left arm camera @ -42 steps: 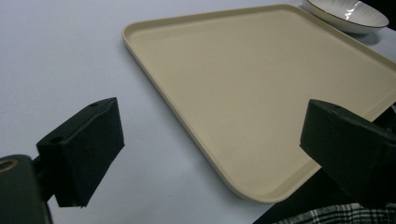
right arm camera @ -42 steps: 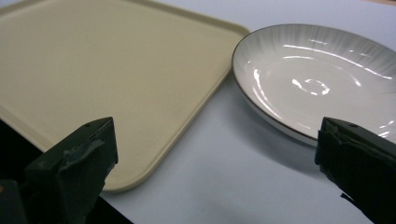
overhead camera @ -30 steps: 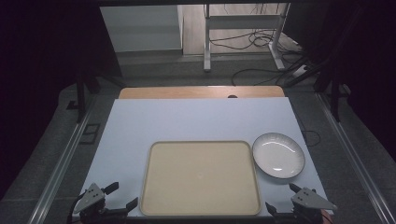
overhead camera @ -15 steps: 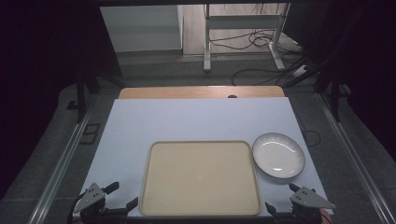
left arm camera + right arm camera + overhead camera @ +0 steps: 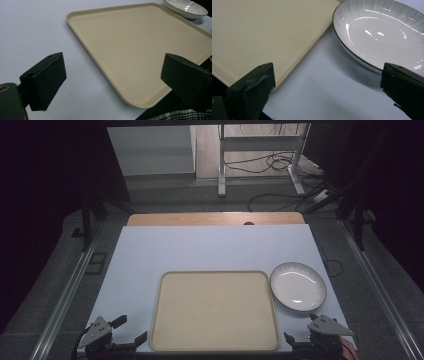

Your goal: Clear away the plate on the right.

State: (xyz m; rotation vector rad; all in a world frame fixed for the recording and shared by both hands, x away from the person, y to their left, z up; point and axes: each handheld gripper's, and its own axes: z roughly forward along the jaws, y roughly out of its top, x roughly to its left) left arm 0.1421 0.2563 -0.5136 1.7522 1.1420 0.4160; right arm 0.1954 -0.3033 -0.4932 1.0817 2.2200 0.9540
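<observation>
On the white table surface [image 5: 200,247], seen from the high view, a beige tray [image 5: 215,310] lies flat near the person's edge, its rim rounded at the corners and its floor bare. Just beside its far right corner sits a white plate [image 5: 298,286] with a thin dark rim and fine ribbing on its inner wall; whether plate and tray touch cannot be told from above, and in the right gripper view a narrow strip of table shows between them. The left gripper [image 5: 129,331] rests at the table's near left corner, close to the tray's near left corner, with its grey three-cornered plate on top. Its jaws stand wide apart and hold nothing; in the left gripper view the left gripper [image 5: 113,82] looks across the tray [image 5: 140,47] toward the plate [image 5: 186,7] at the far side, and the tray's near edge lies between the two black jaws without touching either. The right gripper [image 5: 295,340] rests at the near right corner, near the plate's near edge. In its own view the right gripper [image 5: 327,87] has its jaws spread wide and empty, with the tray's edge [image 5: 262,32] at one side and the plate [image 5: 382,32] at the other, bare table between them
</observation>
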